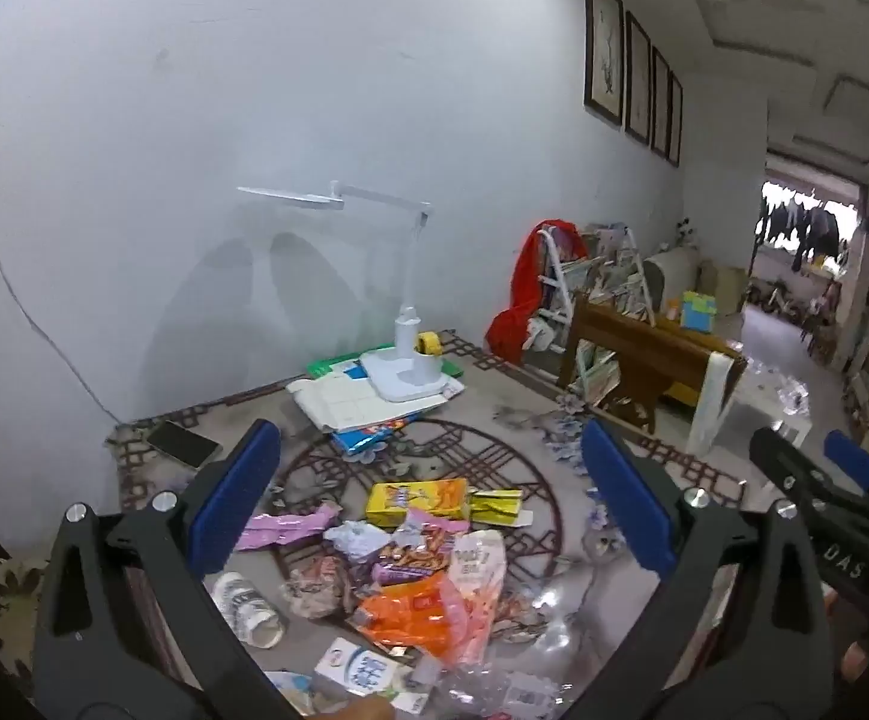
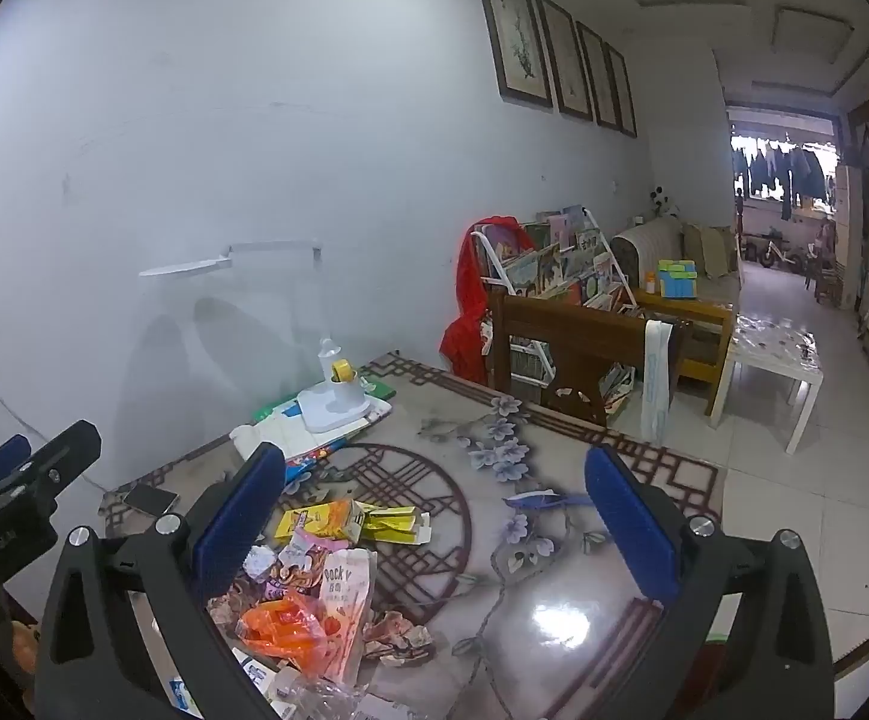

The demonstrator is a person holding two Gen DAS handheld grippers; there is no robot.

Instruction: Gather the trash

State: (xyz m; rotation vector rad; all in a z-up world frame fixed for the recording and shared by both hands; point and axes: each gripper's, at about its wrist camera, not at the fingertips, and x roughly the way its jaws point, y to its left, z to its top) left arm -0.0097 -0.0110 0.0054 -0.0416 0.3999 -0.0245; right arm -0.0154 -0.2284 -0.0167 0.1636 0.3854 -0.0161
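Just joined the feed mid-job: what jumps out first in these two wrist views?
A heap of trash sits mid-table between the open jaws of both grippers: an orange plastic bag, a yellow carton behind it, and a Pocky wrapper. Further back, a white desk lamp stands on stacked papers near the wall. A red cloth hangs over the book rack beyond the table.

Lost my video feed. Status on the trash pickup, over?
Left hand-held gripper and right hand-held gripper open, empty. Trash pile untouched on table. Nothing in the way.
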